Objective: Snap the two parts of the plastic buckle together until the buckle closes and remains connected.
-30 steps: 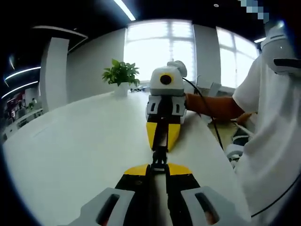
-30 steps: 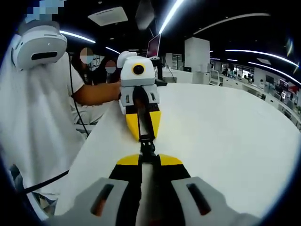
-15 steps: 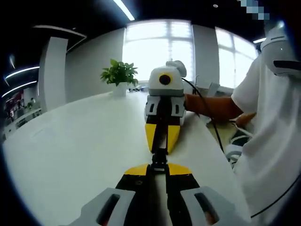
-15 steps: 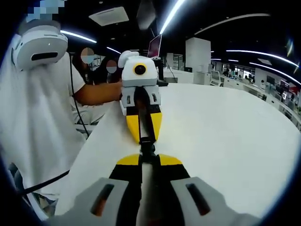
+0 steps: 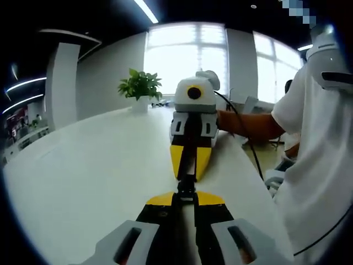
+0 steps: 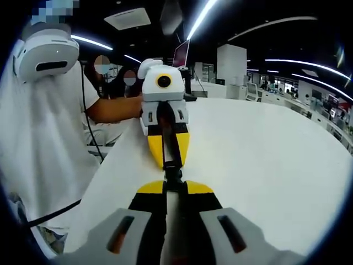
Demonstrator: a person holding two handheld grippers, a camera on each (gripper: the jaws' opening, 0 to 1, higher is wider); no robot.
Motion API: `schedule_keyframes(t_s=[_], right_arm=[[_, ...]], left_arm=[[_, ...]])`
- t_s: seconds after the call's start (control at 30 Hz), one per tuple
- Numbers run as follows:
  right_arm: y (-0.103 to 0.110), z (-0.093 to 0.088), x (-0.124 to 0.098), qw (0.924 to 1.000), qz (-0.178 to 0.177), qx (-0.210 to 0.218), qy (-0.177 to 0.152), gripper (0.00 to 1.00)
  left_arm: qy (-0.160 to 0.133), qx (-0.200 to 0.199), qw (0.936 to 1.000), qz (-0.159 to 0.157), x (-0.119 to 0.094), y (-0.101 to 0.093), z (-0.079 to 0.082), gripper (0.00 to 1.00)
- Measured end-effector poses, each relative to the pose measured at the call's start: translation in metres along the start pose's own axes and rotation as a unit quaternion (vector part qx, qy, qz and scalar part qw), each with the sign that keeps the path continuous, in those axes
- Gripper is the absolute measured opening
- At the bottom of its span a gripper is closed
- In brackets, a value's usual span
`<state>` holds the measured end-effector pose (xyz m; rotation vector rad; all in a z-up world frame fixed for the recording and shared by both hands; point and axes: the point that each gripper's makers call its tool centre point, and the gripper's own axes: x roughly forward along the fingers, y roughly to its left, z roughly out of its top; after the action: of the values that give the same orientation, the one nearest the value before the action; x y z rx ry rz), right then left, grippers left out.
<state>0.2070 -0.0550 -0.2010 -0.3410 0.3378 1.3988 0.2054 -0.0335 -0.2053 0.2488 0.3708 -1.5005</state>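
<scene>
A small black plastic buckle [image 5: 186, 186] hangs over the white table [image 5: 83, 182], held between two grippers that face each other tip to tip. My left gripper [image 5: 186, 195] is shut on the near end of it. My right gripper [image 5: 186, 175] comes in from the far side, its yellow-tipped jaws shut on the other end. In the right gripper view the buckle [image 6: 172, 175] bridges my right gripper [image 6: 166, 187] and the left gripper [image 6: 167, 164]. Its two parts look pressed together in one line; whether they are latched I cannot tell.
A person in a white shirt [image 5: 314, 165] stands at the table's edge, holding both grippers, a black cable hanging beside them. A potted green plant [image 5: 141, 87] stands far back on the table by bright windows. Wide bare tabletop [image 6: 265, 165] stretches away from the person.
</scene>
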Motion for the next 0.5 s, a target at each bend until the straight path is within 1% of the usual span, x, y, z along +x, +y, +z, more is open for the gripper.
schedule_keyframes(t_s=[0.5], right_arm=[[-0.0036,-0.0007,0.0004,0.9992,0.039,-0.006,0.002,0.10]], left_arm=[[0.002,0.006,0.9997,-0.022,0.0002,0.0049,0.0003,0.09]])
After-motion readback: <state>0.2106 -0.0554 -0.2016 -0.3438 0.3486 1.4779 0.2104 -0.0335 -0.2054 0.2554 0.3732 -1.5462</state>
